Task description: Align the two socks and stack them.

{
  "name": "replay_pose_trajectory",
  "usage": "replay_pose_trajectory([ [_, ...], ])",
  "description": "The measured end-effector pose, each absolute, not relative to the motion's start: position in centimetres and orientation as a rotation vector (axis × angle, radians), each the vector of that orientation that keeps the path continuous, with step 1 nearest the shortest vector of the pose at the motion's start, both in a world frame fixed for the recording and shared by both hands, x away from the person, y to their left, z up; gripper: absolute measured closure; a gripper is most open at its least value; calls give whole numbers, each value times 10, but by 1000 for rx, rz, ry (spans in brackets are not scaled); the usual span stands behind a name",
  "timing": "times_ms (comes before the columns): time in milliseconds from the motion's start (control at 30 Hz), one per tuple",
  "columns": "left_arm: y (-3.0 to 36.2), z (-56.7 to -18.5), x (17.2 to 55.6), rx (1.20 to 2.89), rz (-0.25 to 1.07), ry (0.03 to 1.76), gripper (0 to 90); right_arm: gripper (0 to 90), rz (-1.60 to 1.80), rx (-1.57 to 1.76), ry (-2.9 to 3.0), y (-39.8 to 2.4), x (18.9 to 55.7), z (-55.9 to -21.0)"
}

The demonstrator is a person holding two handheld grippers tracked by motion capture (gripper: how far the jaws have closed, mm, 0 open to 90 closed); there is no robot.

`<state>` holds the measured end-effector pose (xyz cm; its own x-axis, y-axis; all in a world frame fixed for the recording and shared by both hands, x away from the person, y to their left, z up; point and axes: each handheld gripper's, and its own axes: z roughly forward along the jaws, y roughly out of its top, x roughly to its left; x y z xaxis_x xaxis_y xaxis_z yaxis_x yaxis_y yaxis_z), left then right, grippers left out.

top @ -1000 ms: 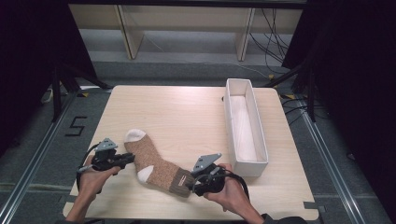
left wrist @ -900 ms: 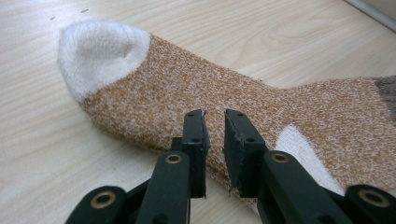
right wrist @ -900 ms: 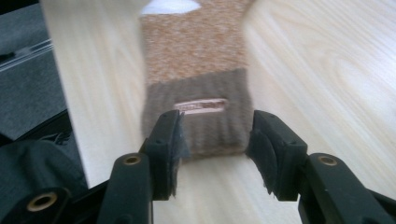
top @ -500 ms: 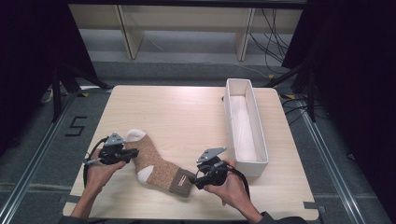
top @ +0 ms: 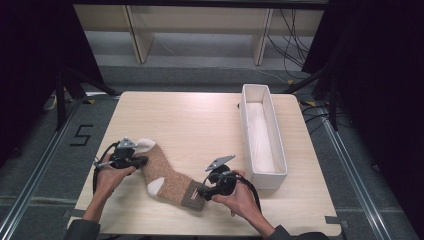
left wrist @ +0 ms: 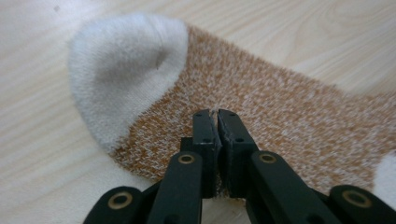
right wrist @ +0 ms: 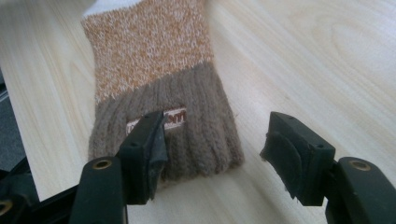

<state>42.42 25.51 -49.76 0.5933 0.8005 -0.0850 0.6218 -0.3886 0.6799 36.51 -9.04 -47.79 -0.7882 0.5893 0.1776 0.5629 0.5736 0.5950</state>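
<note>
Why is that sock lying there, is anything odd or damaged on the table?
Nothing stands out. The brown sock lies flat and whole on the table; the left gripper pinches its fabric near the white toe, and the white bin stands square.

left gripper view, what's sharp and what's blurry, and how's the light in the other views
Left gripper view: the brown-orange knitted sock with white toe is sharp near the tongs, while the near black jaw bases blur. Right gripper view: soft, even light on the brown ribbed cuff, no glare. High view: the pale wooden table is bright, the surroundings dark.
</note>
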Motion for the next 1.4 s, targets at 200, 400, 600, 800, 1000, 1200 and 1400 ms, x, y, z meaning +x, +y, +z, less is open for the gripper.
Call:
replay_pose_trajectory([
  [200, 258, -499, 424, 2132, 316, 1117, 852, 419, 1035, 1049, 2797, -91, 371, -490],
  [400, 256, -500, 423, 2133, 339, 1119, 852, 507, 1075, 1096, 2841, -92, 373, -494],
  [600, 256, -500, 422, 2134, 331, 1116, 852, 605, 1077, 1079, 2856, -94, 373, -493],
  [800, 253, -498, 418, 2163, 339, 1097, 855, 707, 1082, 993, 2861, -98, 370, -484],
  [1000, 249, -496, 407, 2162, 332, 1068, 893, 725, 1101, 966, 2884, -109, 365, -474],
  [1200, 237, -492, 394, 2187, 336, 1001, 894, 728, 1105, 926, 2873, -128, 356, -461],
  [1400, 225, -490, 383, 2187, 313, 963, 894, 728, 1068, 923, 2869, -148, 347, -460],
])
